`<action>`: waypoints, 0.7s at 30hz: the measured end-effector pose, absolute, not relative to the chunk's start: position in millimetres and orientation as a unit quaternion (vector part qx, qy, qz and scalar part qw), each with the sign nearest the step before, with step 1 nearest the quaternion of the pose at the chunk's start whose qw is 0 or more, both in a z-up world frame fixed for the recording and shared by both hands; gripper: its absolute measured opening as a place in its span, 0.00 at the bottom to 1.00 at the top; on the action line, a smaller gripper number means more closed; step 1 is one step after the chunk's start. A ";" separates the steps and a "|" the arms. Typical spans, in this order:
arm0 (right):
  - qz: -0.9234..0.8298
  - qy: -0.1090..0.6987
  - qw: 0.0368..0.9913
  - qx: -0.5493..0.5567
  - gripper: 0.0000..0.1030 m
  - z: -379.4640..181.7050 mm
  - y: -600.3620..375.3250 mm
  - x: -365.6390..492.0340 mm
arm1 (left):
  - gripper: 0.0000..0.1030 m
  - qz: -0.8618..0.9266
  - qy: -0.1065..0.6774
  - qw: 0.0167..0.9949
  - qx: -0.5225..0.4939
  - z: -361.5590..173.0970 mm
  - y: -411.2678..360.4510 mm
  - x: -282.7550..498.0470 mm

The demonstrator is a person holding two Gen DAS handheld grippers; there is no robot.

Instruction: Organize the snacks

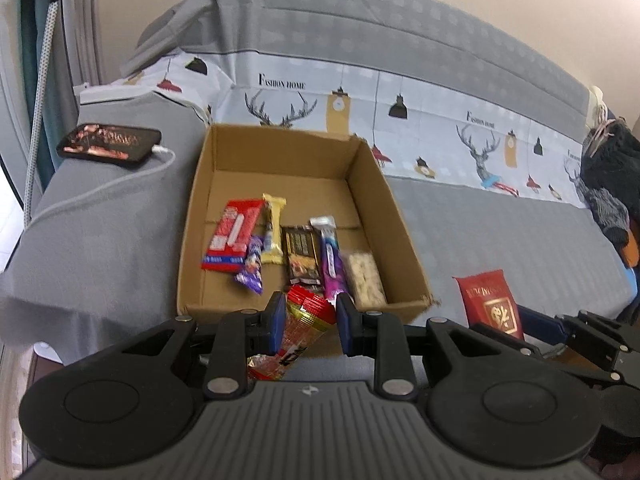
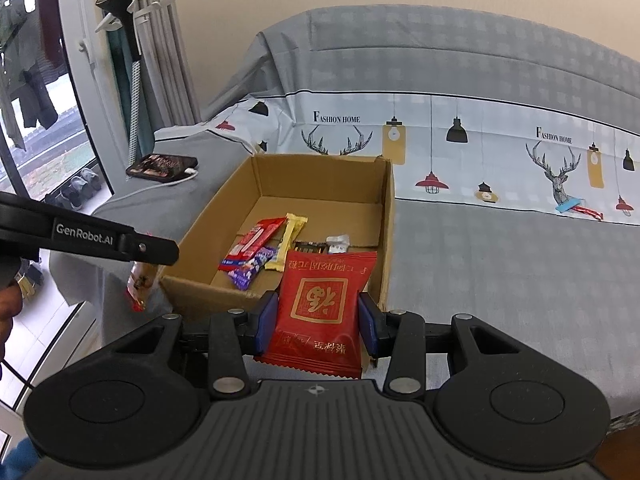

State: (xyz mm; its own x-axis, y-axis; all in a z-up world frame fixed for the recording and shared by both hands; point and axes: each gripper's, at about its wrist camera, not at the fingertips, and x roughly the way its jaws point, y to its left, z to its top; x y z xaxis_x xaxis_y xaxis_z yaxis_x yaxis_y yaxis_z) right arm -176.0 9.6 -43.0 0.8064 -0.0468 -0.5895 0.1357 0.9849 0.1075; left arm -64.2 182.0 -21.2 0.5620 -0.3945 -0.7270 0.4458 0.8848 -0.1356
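**Around the sofa: what else is in view**

A sofa under a grey checked cover (image 1: 480, 232) fills most of both views; across its back runs a pale printed band (image 2: 460, 148) with deer heads, hanging lamps and the words "Fashion Home". At left of the left wrist view, a phone (image 1: 109, 146) lies on the padded armrest with its screen lit, a white cable (image 1: 120, 184) plugged into it and trailing off the edge. Dark knitted clothing (image 1: 608, 176) is heaped at the right edge. In the right wrist view's upper left stand a window (image 2: 36, 120), grey curtains (image 2: 168, 60) and a black-headed garment steamer (image 2: 120, 4) — shoes (image 2: 80, 188) sit on the floor below.
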 end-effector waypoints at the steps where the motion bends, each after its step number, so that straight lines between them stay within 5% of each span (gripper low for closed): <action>1: -0.049 0.307 0.948 0.072 0.43 -42.3 8.9 -172.7 | 0.29 -0.237 0.401 0.884 0.030 -20.0 181.9 -60.4; 21: -0.038 0.323 0.942 0.077 0.43 -52.6 -11.1 -63.6 | 0.29 -0.224 0.409 0.884 0.032 -40.0 154.7 44.7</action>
State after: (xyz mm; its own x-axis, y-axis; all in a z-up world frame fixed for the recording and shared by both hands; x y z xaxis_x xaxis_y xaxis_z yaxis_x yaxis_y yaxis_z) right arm -63.6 -11.1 -52.6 0.7884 -0.0222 -0.6147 0.1220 0.9851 0.1208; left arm 44.7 154.7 -40.0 0.5655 -0.3704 -0.7369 0.4227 0.8974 -0.1267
